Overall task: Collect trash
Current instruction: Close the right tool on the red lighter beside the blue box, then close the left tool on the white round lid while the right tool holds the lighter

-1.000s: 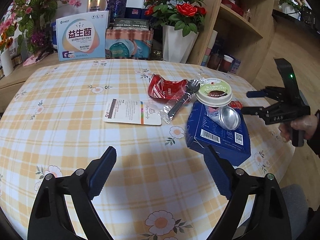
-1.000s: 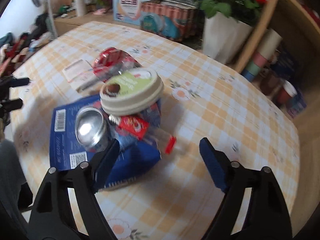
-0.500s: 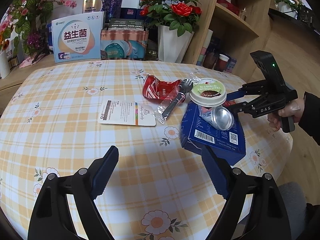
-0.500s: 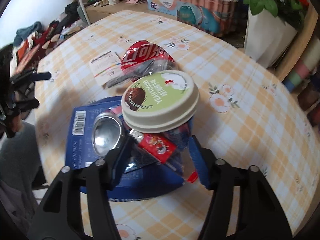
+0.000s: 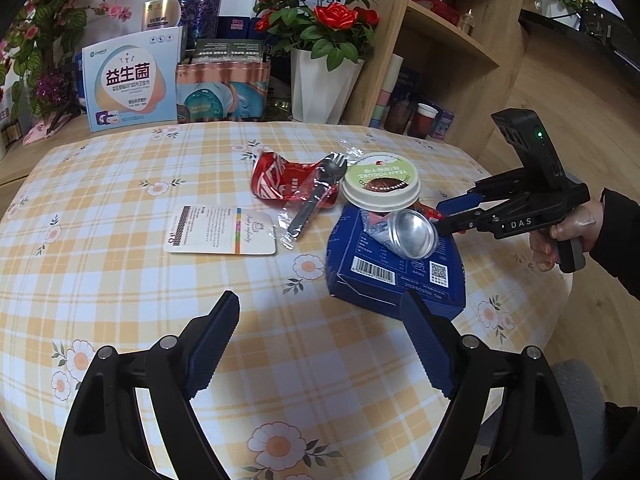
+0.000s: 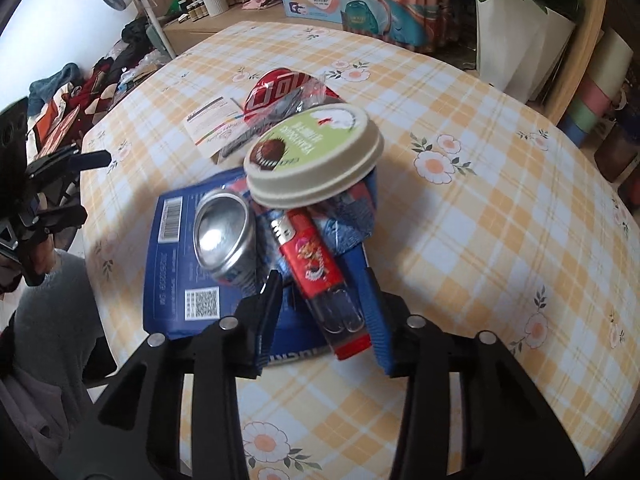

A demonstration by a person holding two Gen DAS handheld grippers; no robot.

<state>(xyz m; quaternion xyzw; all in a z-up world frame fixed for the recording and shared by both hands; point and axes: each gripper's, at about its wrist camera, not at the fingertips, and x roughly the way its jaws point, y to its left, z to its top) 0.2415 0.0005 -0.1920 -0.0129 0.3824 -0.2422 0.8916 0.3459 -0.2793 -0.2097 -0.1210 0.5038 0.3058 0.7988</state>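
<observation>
Trash lies on the checked tablecloth: a blue box [image 5: 394, 276] with a crushed silver can [image 5: 412, 233], a red lighter [image 6: 318, 266] and a yogurt lid [image 5: 381, 182] on it, a crushed red can [image 5: 280, 182], a wrapped plastic fork [image 5: 316, 200] and a white card [image 5: 222, 230]. My right gripper [image 6: 324, 300] is open with its jaws narrowed around the lighter, one finger on each side; it also shows in the left wrist view [image 5: 450, 216]. My left gripper [image 5: 320, 344] is open and empty, above the cloth in front of the box.
A white vase of red roses [image 5: 322, 80], product boxes [image 5: 132, 80] and a wooden shelf [image 5: 448, 40] stand behind the table. The table edge [image 5: 560, 280] curves off at the right. The left gripper shows at the left of the right wrist view [image 6: 60, 184].
My right gripper moved in over the blue box and narrowed its jaws around the red lighter. My left gripper drew slightly nearer the trash, still open.
</observation>
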